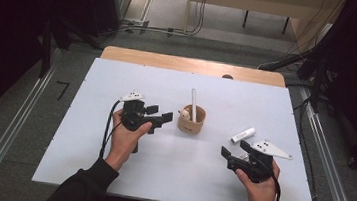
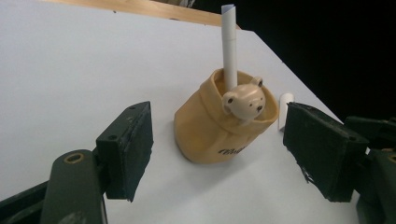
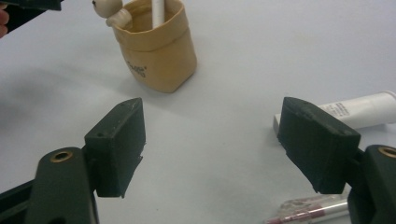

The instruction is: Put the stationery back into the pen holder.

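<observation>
A white table with a wooden far edge stands on grey floor. A white tube lies toward its right side, and a clear pink-tinted pen lies near it.

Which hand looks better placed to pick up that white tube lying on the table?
Right, probably. The right tongs stand open just beside the white tube, while the left tongs face the tan pouch on the far side of it.

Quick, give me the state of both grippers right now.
Left gripper: open, holding nothing, jaws aimed at the tan pouch.
Right gripper: open, holding nothing, over the table.
</observation>
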Action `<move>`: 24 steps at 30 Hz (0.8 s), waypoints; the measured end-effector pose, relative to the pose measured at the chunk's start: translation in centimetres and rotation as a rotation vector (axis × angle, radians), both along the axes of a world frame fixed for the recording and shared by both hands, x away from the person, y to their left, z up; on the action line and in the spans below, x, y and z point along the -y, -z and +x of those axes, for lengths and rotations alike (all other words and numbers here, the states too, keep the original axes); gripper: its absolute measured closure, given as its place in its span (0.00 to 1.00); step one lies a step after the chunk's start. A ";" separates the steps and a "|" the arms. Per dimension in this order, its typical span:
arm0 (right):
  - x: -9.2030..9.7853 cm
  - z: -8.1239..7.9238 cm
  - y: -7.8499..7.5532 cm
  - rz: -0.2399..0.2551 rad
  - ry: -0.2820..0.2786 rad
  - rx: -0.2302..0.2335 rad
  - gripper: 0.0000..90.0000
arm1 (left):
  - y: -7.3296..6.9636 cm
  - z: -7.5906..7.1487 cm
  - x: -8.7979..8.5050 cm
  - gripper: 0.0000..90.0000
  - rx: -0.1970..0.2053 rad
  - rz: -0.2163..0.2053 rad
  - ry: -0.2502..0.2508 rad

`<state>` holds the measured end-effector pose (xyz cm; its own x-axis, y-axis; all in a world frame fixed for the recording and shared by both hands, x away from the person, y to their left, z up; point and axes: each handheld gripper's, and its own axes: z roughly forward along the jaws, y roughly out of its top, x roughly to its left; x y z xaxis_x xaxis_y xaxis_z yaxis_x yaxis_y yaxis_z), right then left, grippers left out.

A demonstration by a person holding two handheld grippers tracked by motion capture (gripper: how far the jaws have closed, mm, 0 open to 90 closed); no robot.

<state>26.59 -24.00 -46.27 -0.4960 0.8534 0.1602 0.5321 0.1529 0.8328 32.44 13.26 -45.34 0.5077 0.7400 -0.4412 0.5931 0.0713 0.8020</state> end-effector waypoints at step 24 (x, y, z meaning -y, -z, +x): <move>3.2 0.3 0.3 -0.025 0.136 -0.005 0.24 | 1.6 -2.7 -1.2 0.22 -0.009 0.063 0.004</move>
<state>26.86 -27.20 -46.52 -0.3750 0.9163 0.1404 0.5531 0.0996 0.8271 29.71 14.44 -46.95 0.5068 0.7647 -0.3979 0.6003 0.0182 0.7996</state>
